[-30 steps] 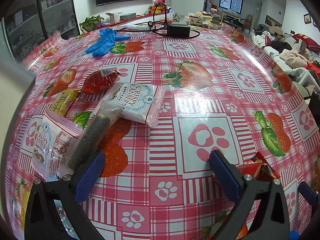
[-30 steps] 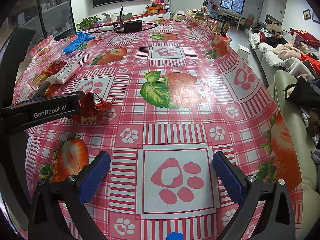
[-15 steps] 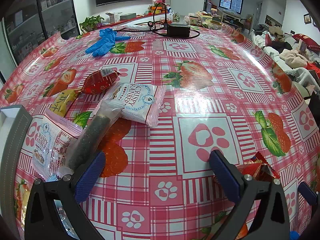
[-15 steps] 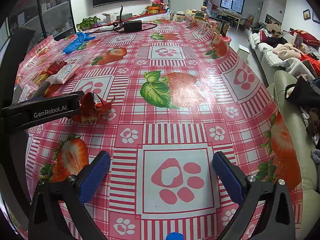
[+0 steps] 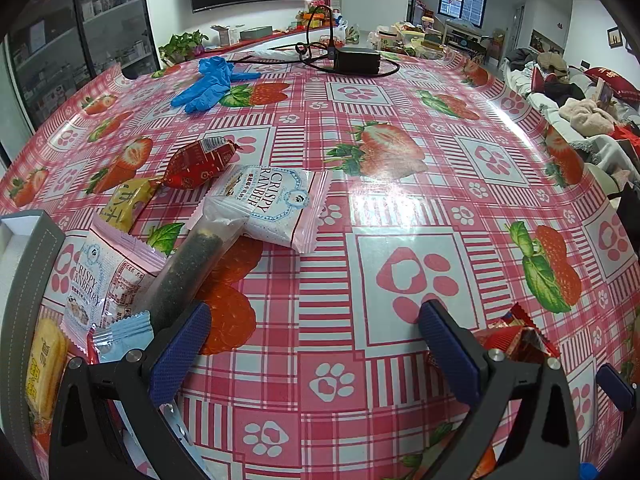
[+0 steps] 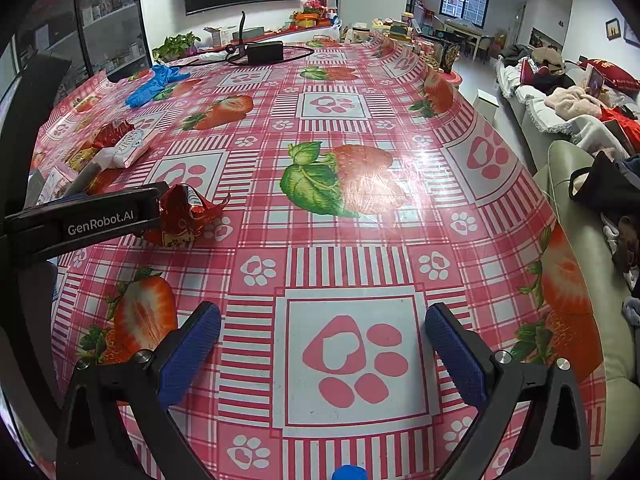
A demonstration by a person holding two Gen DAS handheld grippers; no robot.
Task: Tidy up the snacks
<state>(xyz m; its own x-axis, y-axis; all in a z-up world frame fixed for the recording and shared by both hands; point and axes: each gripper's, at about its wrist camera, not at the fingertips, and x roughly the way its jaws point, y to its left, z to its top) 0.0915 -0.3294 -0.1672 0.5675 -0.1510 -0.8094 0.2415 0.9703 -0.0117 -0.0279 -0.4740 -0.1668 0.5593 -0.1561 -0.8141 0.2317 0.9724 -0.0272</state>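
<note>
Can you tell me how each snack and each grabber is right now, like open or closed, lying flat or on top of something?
left gripper: open, empty.
right gripper: open, empty.
Crispy Cranberry packet: sealed, lying flat.
dark stick snack: sealed, resting across both cranberry packets.
red candy-shaped packet: sealed, lying flat.
crumpled red packet: crumpled, beside the left gripper.
blue gloves: lying loose.

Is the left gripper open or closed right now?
Open: the left gripper shows its blue pads spread wide, only tablecloth between them.

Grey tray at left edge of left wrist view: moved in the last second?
Yes. The grey tray has come in from the left edge toward the Crispy Cranberry packet, which has kept its place on the tablecloth.
</note>
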